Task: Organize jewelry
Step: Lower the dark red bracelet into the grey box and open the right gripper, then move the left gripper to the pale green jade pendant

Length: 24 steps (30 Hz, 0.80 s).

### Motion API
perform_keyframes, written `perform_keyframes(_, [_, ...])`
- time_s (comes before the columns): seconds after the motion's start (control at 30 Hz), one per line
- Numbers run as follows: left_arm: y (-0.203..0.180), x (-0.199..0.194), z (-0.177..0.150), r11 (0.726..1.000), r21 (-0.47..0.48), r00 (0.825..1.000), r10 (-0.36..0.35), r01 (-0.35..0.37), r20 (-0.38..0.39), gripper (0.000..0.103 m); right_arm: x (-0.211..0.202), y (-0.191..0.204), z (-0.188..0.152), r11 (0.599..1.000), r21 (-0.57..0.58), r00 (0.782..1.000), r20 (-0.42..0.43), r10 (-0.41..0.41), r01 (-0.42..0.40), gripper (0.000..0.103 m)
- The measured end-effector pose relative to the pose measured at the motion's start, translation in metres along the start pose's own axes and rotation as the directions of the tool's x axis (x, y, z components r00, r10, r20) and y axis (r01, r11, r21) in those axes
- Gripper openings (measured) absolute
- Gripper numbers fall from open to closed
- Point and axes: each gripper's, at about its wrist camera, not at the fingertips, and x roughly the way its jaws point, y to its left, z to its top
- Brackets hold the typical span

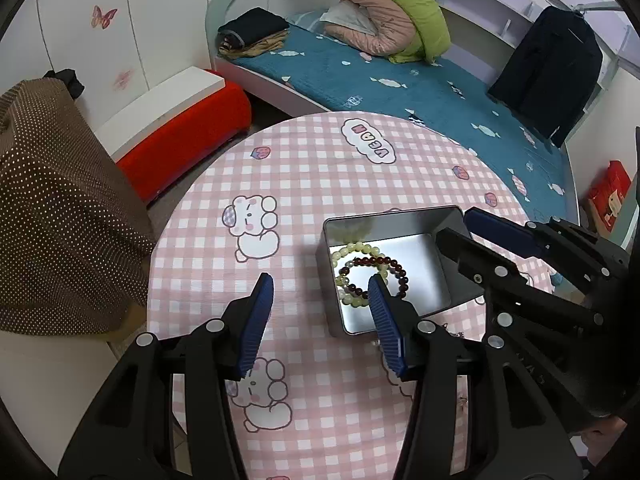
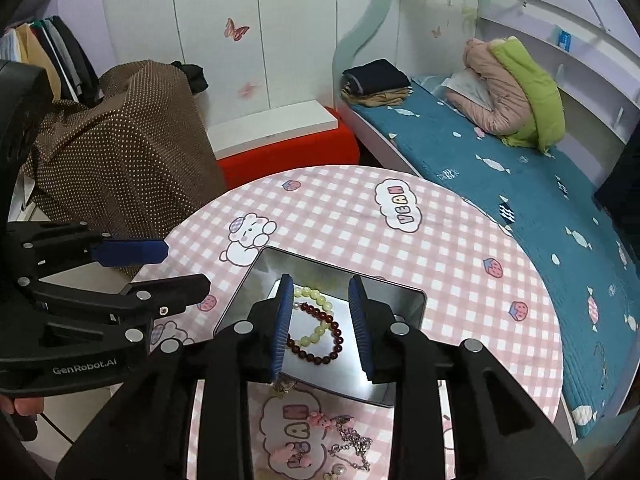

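My left gripper [image 1: 320,300] hangs wide and empty at the tin's [image 1: 416,216] near-left corner. My right gripper [image 2: 320,312] hovers over the tin, spread apart, holding nothing. Two bracelets inside: one dark red [image 2: 320,356], one pale green [image 2: 316,336]. A chain [image 2: 356,448] and two pink charms [image 2: 322,420] lie on the counter [image 2: 460,240].
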Motion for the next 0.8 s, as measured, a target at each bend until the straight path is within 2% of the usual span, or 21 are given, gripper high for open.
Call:
perform_keyframes(0.13, [-0.005,-0.003,-0.002,1.0,0.011,1.0,-0.005,0.005,0.002,0.052,-0.009,-0.007,-0.002,1.0,0.019,1.0,0.019,-0.018,0.018,0.029])
perform_keyframes(0.2, [-0.008,-0.005,-0.004,1.0,0.013,1.0,-0.007,0.007,0.003,0.056,-0.013,-0.012,-0.002,0.999,0.033,0.999,0.025,-0.036,0.035,0.038])
perform_keyframes(0.4, [-0.015,-0.008,-0.012,1.0,0.019,1.0,-0.015,0.016,-0.007,0.057,-0.032,-0.027,-0.01,0.993,0.071,0.994,0.057,-0.096,0.092,0.052])
perform_keyframes(0.47, [-0.017,-0.01,-0.016,1.0,0.018,1.0,-0.023,0.023,-0.01,0.061,-0.036,-0.031,-0.012,0.991,0.082,0.992,0.06,-0.109,0.104,0.056])
perform_keyframes(0.67, [-0.027,-0.01,-0.028,0.998,0.022,0.998,-0.053,0.053,-0.039,0.066,-0.043,-0.043,-0.027,0.983,0.11,0.987,0.043,-0.153,0.148,0.072])
perform_keyframes(0.8, [-0.039,-0.004,-0.041,0.995,0.032,0.992,-0.09,0.094,-0.091,0.072,-0.044,-0.047,-0.043,0.979,0.114,0.985,0.003,-0.172,0.171,0.074])
